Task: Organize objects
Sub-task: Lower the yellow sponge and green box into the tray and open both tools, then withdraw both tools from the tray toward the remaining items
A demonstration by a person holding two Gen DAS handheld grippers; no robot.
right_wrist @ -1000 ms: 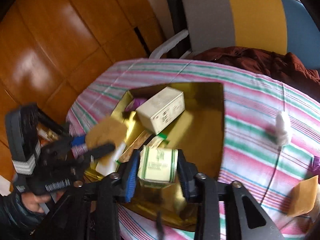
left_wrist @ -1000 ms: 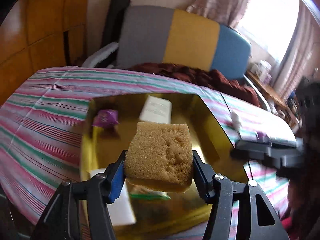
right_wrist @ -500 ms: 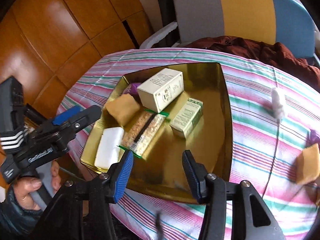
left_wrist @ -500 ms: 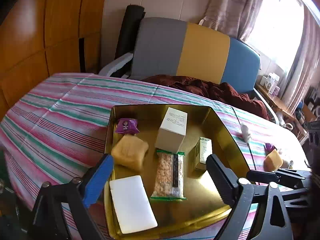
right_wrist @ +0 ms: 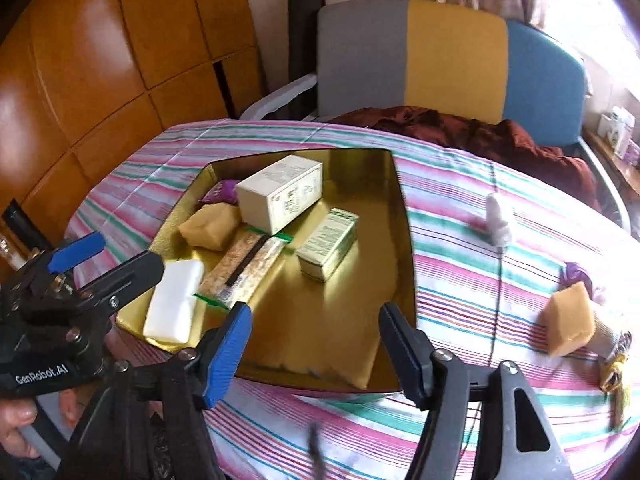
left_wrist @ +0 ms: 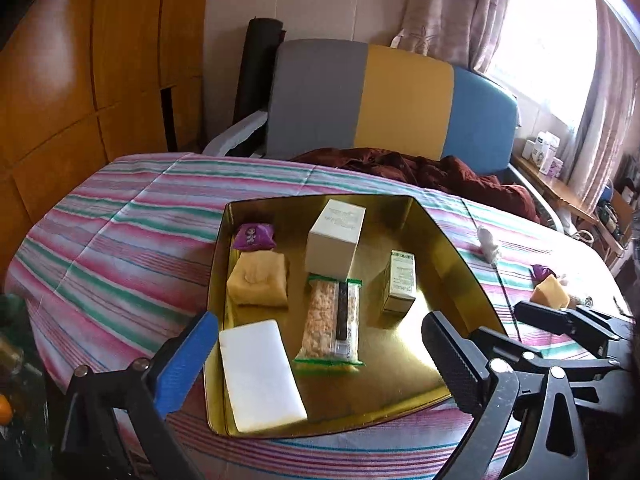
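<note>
A gold tray (left_wrist: pixel 452 248) sits on the striped tablecloth (left_wrist: pixel 120 240). In it lie a yellow sponge (left_wrist: pixel 259 280), a purple packet (left_wrist: pixel 254 236), a white box (left_wrist: pixel 336 240), a snack bar (left_wrist: pixel 332 320), a small green-and-white box (left_wrist: pixel 400 282) and a white block (left_wrist: pixel 258 372). My left gripper (left_wrist: pixel 319 317) hovers before the tray's near edge, jaws opening wide, nothing between them. My right gripper (right_wrist: pixel 315 308) hangs over the tray's (right_wrist: pixel 404 240) near right corner, jaws also opening and empty. The green-and-white box (right_wrist: pixel 328 244) lies beyond it.
On the cloth right of the tray lie a second sponge (right_wrist: pixel 568 324), a white wad (right_wrist: pixel 498 220) and a purple packet (right_wrist: pixel 578 274). A grey, yellow and blue chair (left_wrist: pixel 380 100) with dark red cloth (left_wrist: pixel 440 172) stands behind. Wooden panels (left_wrist: pixel 60 100) fill the left.
The left gripper let go of the sponge and the right let go of the green-and-white box; both now lie in the tray. Both grippers opened and drew back toward the near edge.
</note>
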